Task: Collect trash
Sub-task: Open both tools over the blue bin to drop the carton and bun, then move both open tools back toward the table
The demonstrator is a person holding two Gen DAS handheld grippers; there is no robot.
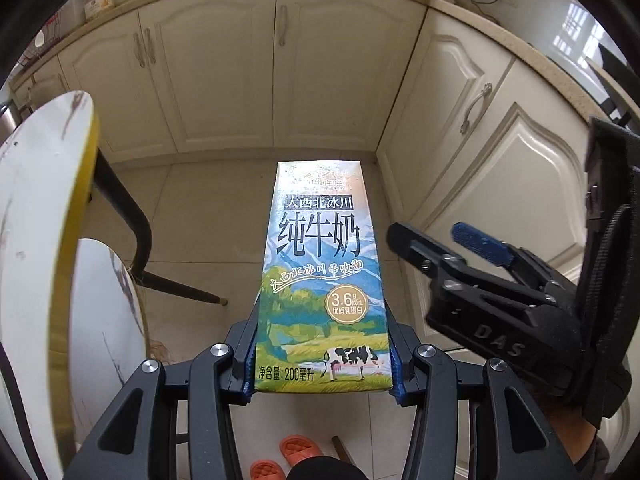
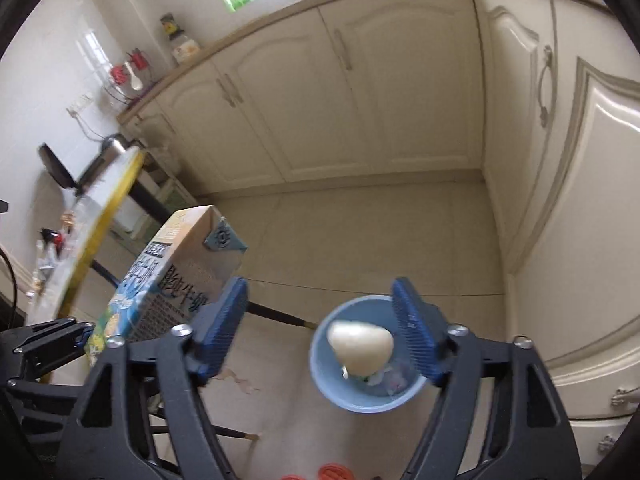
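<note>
We see the left tongs (image 1: pixel 322 354) clamped on a milk carton (image 1: pixel 320 276), their blue pads pressed against its two narrow sides near the bottom, the printed face with the cow and mountains turned toward the left wrist camera. The carton sticks out forward over the tiled floor (image 1: pixel 192 208), in front of cream cabinet doors (image 1: pixel 224 72). At the left edge stands a round white tabletop (image 1: pixel 36 216) with a yellow rim, on dark legs.

In the right wrist view, the right tongs (image 2: pixel 320 330) stand wide apart with nothing pressed between the pads. Below them, on the floor, sits a blue bin (image 2: pixel 360 392); a pale, rounded piece of trash (image 2: pixel 360 346) shows over its mouth, whether resting or in mid-air we cannot tell, with crumpled scraps beneath. The carton (image 2: pixel 168 280) appears at the left of that view, tilted, well apart from the bin. Orange slippers (image 1: pixel 298 450) lie at the bottom edge of the left view
</note>
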